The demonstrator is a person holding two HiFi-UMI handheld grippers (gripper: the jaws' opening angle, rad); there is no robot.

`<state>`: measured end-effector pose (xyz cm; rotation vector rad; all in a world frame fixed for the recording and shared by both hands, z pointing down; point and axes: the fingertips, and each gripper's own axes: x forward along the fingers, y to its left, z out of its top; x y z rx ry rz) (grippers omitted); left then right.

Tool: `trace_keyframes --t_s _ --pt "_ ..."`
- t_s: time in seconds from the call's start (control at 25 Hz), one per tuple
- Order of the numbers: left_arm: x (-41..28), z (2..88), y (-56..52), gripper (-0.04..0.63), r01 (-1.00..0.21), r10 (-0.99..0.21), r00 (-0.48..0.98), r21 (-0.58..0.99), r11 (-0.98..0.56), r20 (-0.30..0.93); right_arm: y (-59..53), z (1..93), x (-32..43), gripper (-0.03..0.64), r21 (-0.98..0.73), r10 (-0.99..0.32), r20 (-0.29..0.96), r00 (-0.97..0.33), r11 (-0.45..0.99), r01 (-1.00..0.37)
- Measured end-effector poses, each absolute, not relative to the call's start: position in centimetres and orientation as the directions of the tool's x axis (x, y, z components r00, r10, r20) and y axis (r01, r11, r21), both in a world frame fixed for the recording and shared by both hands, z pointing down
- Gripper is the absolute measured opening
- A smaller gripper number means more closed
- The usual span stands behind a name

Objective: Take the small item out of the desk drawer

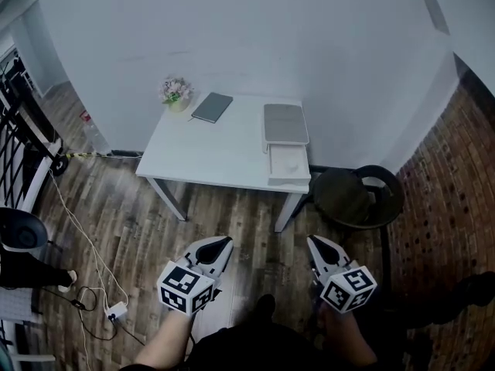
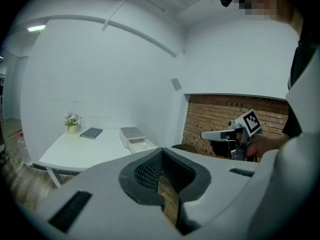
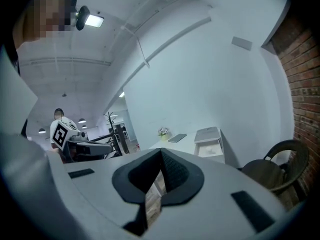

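While both grippers hang low and close to the person's body, neither one holds anything. The left gripper has its jaws pressed together, and its own view shows only a thin seam between them, with nothing caught inside. The right gripper is pressed together in the same way, and it too is empty. Each carries a cube with black and white square markers, and both point forward towards a table well ahead of them.

Beneath the grippers is a dark wood plank floor. To the left, a pale cable trails across it to a small white adapter. Further ahead on the right, a dark round-backed chair stands just beside the table's right corner.

The white table stands against a plain pale wall. At its right end sits a small drawer unit with a grey top. Its drawer is pulled out towards the viewer. Inside the open drawer lies the small item, pale and rounded but too small to make out further. It is well apart from both grippers.

Towards the back of the table lies a dark notebook. Just to its left stands a small pot of pinkish flowers. A brick wall runs along the right side of the room.
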<state>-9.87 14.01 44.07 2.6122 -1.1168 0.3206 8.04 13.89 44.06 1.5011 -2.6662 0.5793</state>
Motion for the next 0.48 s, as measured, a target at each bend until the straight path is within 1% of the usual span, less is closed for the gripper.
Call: trace_keyframes --t_s 0.32,0.48 --pt "-5.6 42.6 10.3 0.006 -0.734 -0.682 0.673 0.151 -0.662 0.287 11.2 43.9 13.9 0.003 -0.308 -0.837 0.191 -0.513 0.445 -0.841" --pt "-4.5 42.8 8.9 0.006 -0.724 -0.672 0.685 0.157 -0.671 0.282 10.5 44.5 15.2 0.003 -0.327 -0.842 0.204 -0.499 0.422 -0.846"
